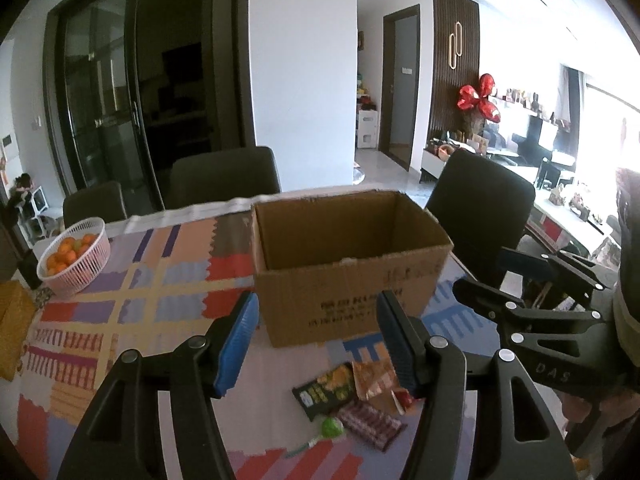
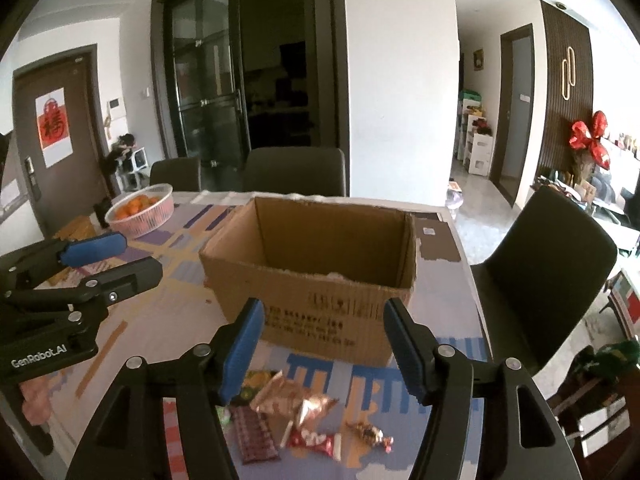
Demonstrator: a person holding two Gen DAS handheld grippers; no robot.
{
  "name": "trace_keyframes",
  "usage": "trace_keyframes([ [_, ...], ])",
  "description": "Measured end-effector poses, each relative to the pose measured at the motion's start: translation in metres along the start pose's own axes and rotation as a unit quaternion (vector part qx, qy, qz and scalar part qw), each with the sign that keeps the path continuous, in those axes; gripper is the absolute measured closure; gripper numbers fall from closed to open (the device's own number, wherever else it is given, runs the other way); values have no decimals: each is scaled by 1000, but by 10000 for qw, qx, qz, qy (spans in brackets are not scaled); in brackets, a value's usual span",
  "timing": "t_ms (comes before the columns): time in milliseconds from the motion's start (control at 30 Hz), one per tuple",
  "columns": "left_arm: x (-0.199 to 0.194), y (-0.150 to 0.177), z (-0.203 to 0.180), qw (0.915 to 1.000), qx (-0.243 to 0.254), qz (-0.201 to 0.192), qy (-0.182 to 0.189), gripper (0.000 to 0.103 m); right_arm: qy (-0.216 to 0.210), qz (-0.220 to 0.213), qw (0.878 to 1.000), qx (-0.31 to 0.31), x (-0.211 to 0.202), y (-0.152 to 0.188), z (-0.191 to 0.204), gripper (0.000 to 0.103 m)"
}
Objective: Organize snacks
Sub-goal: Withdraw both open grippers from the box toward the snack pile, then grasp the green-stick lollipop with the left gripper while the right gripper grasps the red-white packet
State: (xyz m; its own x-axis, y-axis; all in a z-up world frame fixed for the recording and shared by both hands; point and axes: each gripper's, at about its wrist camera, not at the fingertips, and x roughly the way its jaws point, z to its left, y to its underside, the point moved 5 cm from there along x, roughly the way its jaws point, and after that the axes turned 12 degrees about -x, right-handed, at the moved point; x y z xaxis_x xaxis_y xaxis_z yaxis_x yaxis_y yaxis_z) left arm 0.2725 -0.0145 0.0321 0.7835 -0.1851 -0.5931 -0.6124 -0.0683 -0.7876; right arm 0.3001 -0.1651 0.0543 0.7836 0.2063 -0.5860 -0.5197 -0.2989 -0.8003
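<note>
I am seeing daylight flooding in from the bright window (image 1: 612,120) at the right, blowing out to white glare there. The dark glass sliding doors (image 2: 216,96) are staying dim. Fisheye bending is curving both views' edges into black corners, and the foil snack packets (image 2: 296,412) are looking soft and smeared.

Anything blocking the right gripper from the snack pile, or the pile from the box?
Nothing visible. The right gripper is open above the snack pile, with only bare tablecloth around it. The cardboard box sits just behind the snacks, top open. The left gripper is off to the side.
</note>
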Motion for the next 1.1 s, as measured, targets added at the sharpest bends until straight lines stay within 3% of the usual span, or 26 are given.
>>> trace_keyframes([
  [633, 15, 88, 14, 9961, -82, 863, -166, 42, -345, 960, 9937, -467, 12, 74, 29, 40],
  [1100, 50, 131, 25, 9874, -68, 1563, -222, 43, -629, 1791, 9786, -789, 47, 116, 43, 40],
])
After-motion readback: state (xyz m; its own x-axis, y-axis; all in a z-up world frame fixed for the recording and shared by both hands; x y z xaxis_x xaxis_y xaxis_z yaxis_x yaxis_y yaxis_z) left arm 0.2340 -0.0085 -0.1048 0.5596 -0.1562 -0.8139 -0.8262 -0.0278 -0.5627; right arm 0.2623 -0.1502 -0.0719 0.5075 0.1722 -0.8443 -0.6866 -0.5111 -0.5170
